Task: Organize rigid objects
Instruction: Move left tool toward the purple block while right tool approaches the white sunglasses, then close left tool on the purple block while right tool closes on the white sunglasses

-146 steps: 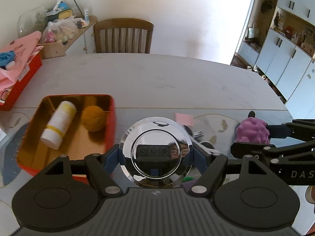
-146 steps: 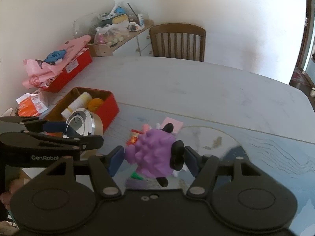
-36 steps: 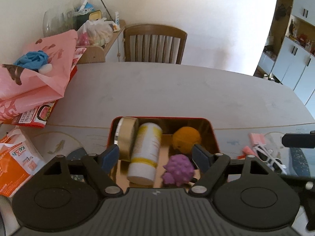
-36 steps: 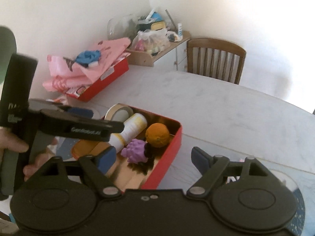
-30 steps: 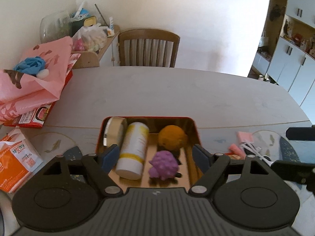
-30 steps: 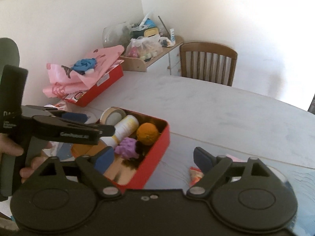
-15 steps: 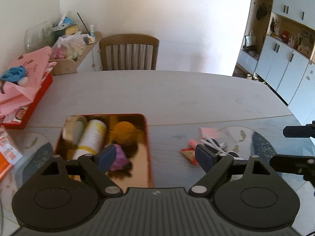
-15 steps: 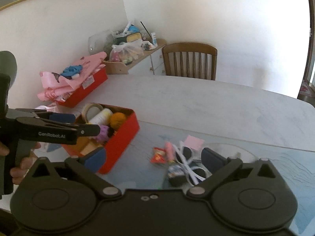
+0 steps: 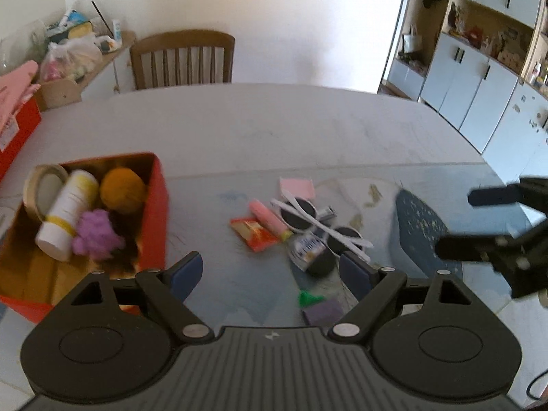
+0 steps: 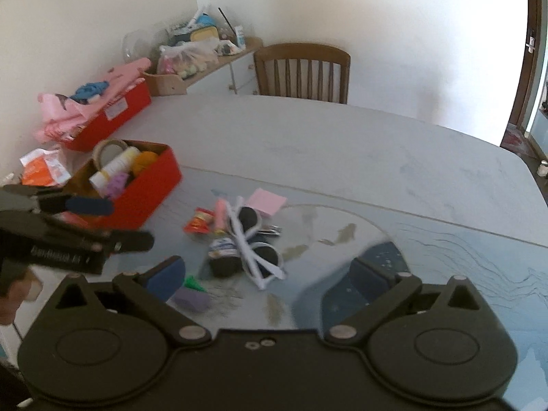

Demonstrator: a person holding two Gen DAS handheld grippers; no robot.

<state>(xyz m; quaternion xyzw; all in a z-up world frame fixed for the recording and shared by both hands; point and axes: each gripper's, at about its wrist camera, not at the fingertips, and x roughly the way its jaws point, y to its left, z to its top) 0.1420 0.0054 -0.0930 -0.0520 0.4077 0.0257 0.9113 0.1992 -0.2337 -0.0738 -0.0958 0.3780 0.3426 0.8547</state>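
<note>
Red box (image 9: 156,205) sits on the counter (image 9: 274,126), toys inside.
Small things lie beside it; left gripper (image 9: 274,270) and right gripper (image 10: 270,274) jaws are wide apart, holding nothing.

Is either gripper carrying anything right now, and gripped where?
Nothing is held. The left gripper and the right gripper both stand open with empty jaws above the loose pile around the white sunglasses, touching none of it.
</note>
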